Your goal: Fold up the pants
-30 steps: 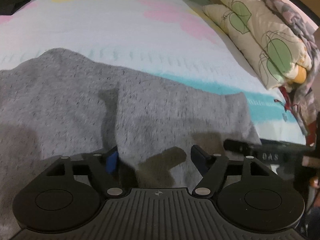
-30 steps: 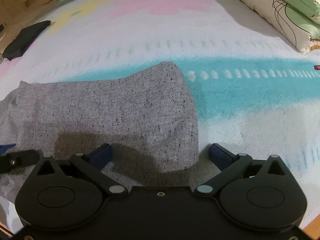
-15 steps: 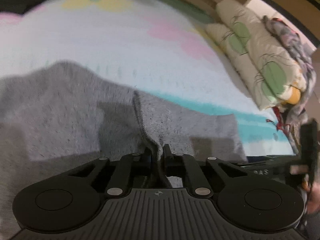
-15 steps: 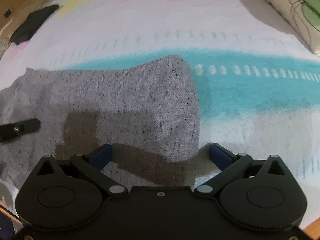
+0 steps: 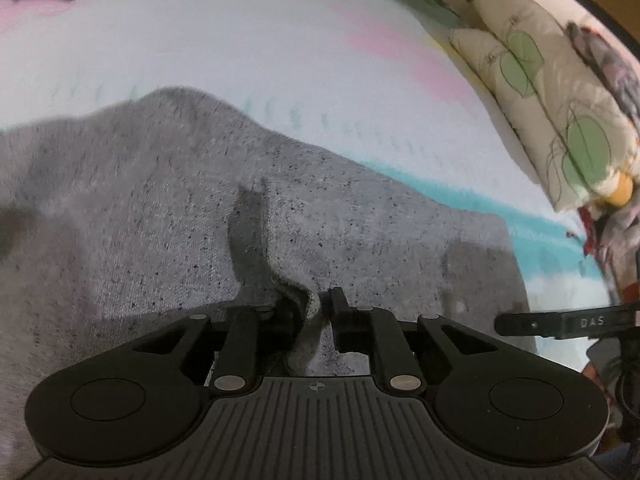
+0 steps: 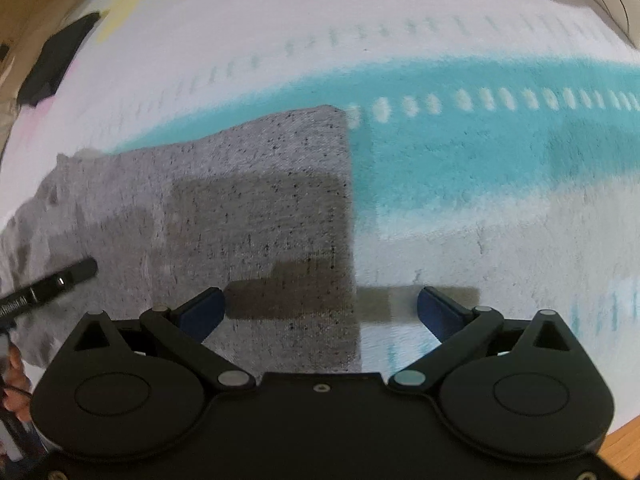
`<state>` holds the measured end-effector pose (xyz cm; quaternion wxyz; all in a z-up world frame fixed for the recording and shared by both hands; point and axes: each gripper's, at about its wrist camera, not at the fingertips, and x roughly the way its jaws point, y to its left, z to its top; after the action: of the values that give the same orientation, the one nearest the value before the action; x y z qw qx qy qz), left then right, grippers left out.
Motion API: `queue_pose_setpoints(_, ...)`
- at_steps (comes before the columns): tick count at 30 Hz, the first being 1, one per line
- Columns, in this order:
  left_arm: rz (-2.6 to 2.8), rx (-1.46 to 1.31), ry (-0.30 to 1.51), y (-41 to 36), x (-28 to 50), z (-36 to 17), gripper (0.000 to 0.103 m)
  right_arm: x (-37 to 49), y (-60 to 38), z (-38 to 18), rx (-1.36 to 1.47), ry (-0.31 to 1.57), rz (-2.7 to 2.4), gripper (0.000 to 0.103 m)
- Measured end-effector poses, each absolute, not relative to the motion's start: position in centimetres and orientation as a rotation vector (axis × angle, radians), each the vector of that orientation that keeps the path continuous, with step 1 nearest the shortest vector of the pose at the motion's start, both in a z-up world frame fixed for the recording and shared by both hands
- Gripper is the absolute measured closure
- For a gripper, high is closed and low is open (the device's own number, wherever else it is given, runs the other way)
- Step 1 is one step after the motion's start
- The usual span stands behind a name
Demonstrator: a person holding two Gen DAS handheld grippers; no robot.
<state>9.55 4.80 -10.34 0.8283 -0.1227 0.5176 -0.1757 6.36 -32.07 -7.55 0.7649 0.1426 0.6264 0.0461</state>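
The grey speckled pants (image 5: 168, 216) lie spread flat on a bed (image 5: 248, 48) covered by a white sheet with pink and yellow patches and a teal stripe. In the left wrist view the cloth fills the left and middle of the picture. The left gripper (image 5: 318, 306) points steeply down onto it, and its jaws have just been closing and then easing a little; they are clamped on a raised ridge of the grey cloth, which stands up pinched between them. A dark crease runs up the cloth from that pinch. To the right, the straight end of the pants lies on the teal stripe, and beyond it two cream pillows (image 5: 556, 120) with green leaf prints lean at the bed's far edge, with a heap of mixed clothes (image 5: 612, 76) beside them.

In the right wrist view a dark garment (image 6: 56, 64) lies at the far left edge of the bed. The right gripper (image 6: 320, 310) hangs over the end of the pants with its jaws wide apart and nothing between the blue pads; the cloth's straight edge runs down between them, grey to the left, bare sheet to the right.
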Motion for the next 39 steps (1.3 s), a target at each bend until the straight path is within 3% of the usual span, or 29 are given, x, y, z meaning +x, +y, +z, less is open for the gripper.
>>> queue_pose_setpoints(7,-0.373,-0.101,0.98,3.3,7.6,-7.5,0.088,5.4,-30.4,-6.8,0.138,1.349,0.135,0.002)
queue_pose_setpoints(19,-0.207,-0.16,1.035,6.7,7.5,-7.7,0.087,3.8,-33.8,-5.0,0.338,1.28,-0.038,0.005)
queue_pose_setpoints(28,-0.287,-0.088,0.915,4.6,7.2,-6.6,0.084,4.9,-27.5,-1.6,0.206,1.149,0.125,0.005)
queue_pose_setpoints(31,-0.322,-0.073,1.056,3.8,8.7,-9.7,0.083,5.6,-24.6,-2.3,0.135,1.149,0.178,0.005)
queue_pose_setpoints(39,-0.355,-0.099,0.932,6.0,7.9,-6.7,0.083,6.4,-22.0,-6.7,0.065,1.282,0.202,0.002)
